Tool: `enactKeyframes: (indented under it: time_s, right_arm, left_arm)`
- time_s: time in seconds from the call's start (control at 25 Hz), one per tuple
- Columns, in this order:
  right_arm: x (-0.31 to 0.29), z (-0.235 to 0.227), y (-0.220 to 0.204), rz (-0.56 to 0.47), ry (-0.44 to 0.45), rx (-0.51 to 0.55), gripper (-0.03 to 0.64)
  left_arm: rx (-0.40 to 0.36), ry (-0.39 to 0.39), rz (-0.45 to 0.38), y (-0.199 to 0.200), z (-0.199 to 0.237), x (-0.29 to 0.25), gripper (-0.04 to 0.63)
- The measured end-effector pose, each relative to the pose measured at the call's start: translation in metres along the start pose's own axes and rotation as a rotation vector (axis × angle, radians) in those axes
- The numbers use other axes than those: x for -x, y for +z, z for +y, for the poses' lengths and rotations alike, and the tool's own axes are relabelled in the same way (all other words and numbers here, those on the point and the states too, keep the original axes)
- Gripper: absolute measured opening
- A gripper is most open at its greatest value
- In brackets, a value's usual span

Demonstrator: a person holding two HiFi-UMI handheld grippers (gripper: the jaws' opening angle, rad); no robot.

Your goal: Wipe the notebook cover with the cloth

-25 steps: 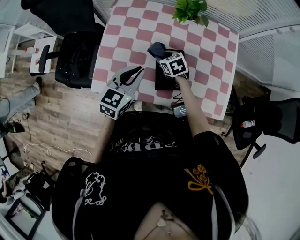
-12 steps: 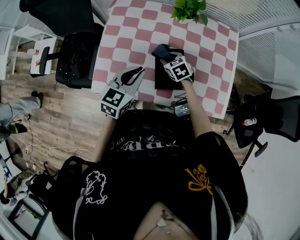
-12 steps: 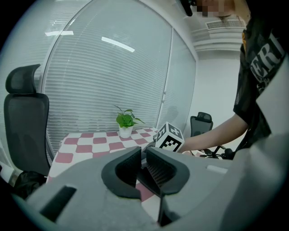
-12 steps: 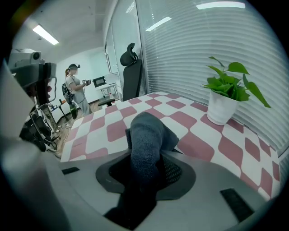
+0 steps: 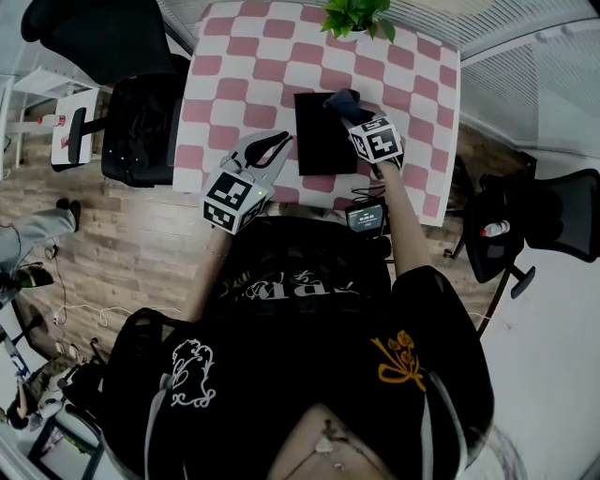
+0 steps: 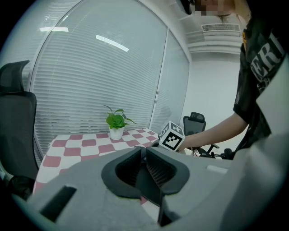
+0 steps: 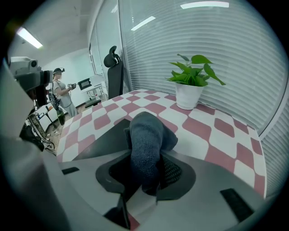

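A black notebook [image 5: 317, 133] lies flat on the pink-and-white checked table [image 5: 244, 56]. My right gripper [image 5: 352, 114] is shut on a dark blue cloth [image 5: 341, 99], which rests at the notebook's far right corner. In the right gripper view the cloth [image 7: 145, 137] bulges out between the jaws, with the notebook [image 7: 101, 137] below and to its left. My left gripper [image 5: 278, 141] hovers at the table's near edge, left of the notebook, shut with nothing in it. The left gripper [image 6: 143, 155] view shows its jaws pressed together.
A potted green plant [image 5: 354, 15] stands at the table's far edge. A small device with a lit screen [image 5: 366, 217] sits at the near edge by the right arm. Black office chairs stand to the left [image 5: 141, 122] and right [image 5: 548, 225]. A person [image 7: 61, 92] stands far off.
My right gripper has carried the cloth across the notebook cover from its far left corner to its far right corner. The left gripper has stayed put.
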State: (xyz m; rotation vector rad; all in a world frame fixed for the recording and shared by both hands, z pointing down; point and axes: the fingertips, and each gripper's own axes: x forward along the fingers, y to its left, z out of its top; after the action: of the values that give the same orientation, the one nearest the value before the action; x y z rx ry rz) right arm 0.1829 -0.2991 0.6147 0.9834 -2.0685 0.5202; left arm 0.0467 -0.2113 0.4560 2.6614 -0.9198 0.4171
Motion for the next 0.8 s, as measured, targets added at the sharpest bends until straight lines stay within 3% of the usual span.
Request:
enactKeyframes:
  time_s: [0.36,0.52,0.64,0.8]
  right_arm:
    - [0.009,-0.019,-0.016,-0.029,-0.010,-0.168,0.121]
    - [0.015,-0.014,-0.007,-0.035,-0.006,-0.171,0.121]
    - [0.024,0.000,0.012,-0.096,0.034,-0.184,0.121]
    - [0.027,0.038,0.034,-0.131,0.098,-0.112,0.121]
  left_arm:
    - [0.000,-0.007,0.002,-0.005,-0.005,0.000,0.028]
    - [0.006,-0.002,0.003,-0.007,-0.006,0.002,0.028]
    - [0.010,0.011,0.007,-0.011,-0.003,0.006,0.028]
    - [0.022,0.029,0.008,-0.015,0.000,0.011,0.028]
